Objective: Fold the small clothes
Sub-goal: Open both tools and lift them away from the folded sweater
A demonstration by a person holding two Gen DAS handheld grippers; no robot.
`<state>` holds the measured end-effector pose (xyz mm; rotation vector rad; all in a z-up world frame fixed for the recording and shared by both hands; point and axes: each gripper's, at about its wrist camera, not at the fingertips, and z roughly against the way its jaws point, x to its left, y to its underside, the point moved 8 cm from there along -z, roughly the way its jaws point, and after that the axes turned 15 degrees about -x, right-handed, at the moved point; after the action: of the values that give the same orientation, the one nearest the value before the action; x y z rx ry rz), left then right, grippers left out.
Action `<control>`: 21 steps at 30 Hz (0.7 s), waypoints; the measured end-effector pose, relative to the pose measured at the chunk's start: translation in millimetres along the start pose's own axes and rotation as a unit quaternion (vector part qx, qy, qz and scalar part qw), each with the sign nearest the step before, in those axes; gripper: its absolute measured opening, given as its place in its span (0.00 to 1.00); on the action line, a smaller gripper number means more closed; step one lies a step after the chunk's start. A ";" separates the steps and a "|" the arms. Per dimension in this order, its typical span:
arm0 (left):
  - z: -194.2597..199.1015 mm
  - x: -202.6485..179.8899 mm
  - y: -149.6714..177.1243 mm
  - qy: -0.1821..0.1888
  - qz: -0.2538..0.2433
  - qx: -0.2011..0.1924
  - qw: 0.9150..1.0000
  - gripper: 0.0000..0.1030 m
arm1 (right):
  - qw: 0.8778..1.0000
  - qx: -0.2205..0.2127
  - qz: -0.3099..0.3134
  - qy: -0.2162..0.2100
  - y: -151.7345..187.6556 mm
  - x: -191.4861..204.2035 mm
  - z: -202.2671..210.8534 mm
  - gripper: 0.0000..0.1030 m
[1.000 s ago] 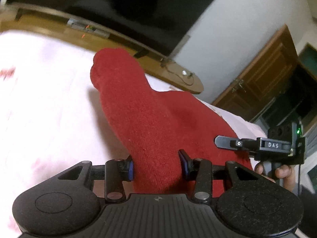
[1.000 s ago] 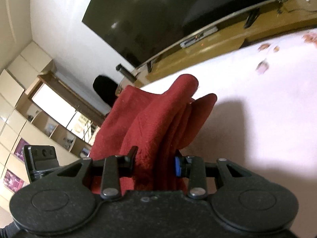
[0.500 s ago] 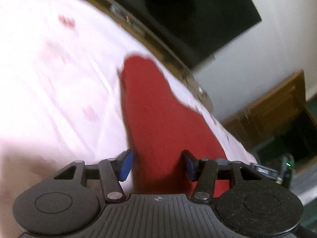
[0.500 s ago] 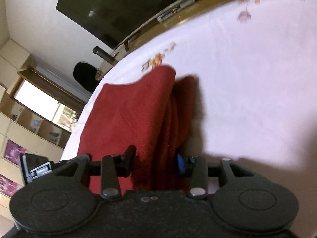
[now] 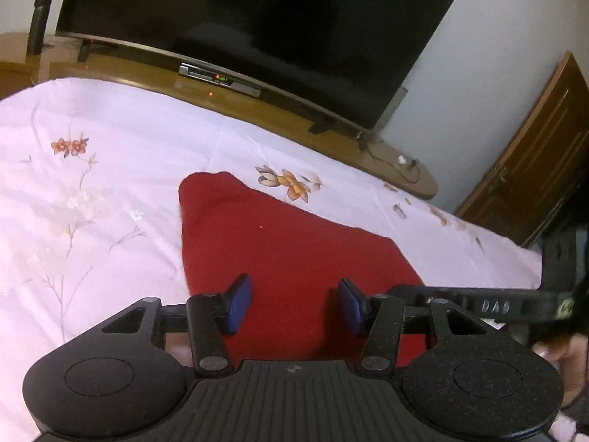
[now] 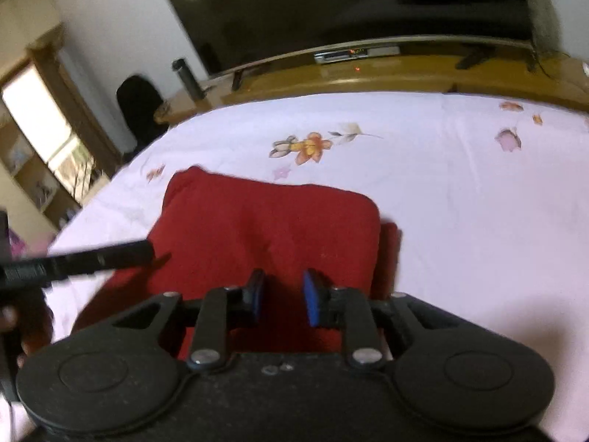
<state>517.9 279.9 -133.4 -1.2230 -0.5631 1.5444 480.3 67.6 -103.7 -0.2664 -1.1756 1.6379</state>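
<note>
Spreading across both wrist views, the bed (image 5: 121,169) carries a pale pink sheet (image 6: 460,191) printed with scattered flowers. Beyond its far edge, toward 12 o'clock in both views, a large dark television (image 5: 257,18) stands on a long wooden cabinet (image 6: 386,73), with a small box showing a red light just under the screen. A brown wooden door (image 5: 530,169) closes the left wrist view at 3 o'clock; pale shelving (image 6: 33,169) fills the right wrist view at 9 o'clock.

The red knitted garment (image 5: 279,254) lies flat on the sheet, folded. In the left wrist view it runs from a narrow end at 11 o'clock down to the fingers at 6 o'clock. In the right wrist view it (image 6: 272,228) is a thick squarish block with a second layer edge showing at its 3 o'clock side.

The left hand-held gripper (image 5: 294,304) hovers low over the near end of the garment, jaws spread apart, released, blue pads clear of the cloth on either side. The right hand-held gripper (image 6: 281,296) sits over the garment's near edge; its jaws have just been closing and now stand narrow. Red cloth shows in the gap, but whether the pads pinch it cannot be told. Each gripper's black finger reaches into the other's view, from 3 o'clock on the left camera and from 9 o'clock on the right
</note>
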 end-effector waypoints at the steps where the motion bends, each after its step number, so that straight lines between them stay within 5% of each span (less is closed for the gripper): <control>1: 4.2 -3.7 -2.0 -0.002 -0.003 0.001 1.000 0.51 | 1.000 0.004 -0.014 0.004 -2.5 -1.3 1.1 0.20; 5: 51.0 -12.3 -13.4 0.013 -0.020 -0.029 0.999 0.52 | 0.999 -0.016 0.031 0.013 -9.3 15.3 33.7 0.31; 11: 100.9 -11.6 34.7 -0.004 -0.027 -0.012 1.000 0.52 | 0.998 -0.007 0.057 0.001 22.1 28.1 83.9 0.28; 15: 109.8 -4.7 63.3 -0.017 -0.020 0.014 1.000 0.53 | 0.996 0.013 0.086 0.032 41.9 20.7 77.4 0.26; 18: 129.8 -6.9 65.4 -0.044 -0.037 -0.001 0.998 0.66 | 0.992 0.002 0.114 0.049 41.3 20.6 80.5 0.23; 19: 136.5 -6.2 66.8 -0.051 -0.035 -0.003 0.998 0.67 | 0.989 -0.005 0.129 0.070 42.0 18.4 82.9 0.32; 21: 155.2 -6.0 68.8 -0.064 -0.027 -0.010 0.998 0.67 | 0.988 -0.007 0.115 0.108 42.9 6.7 96.1 0.31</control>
<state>348.1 285.7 -130.9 -1.1202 -0.6912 1.5823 386.9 21.4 -87.9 -0.5918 -1.0217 1.7496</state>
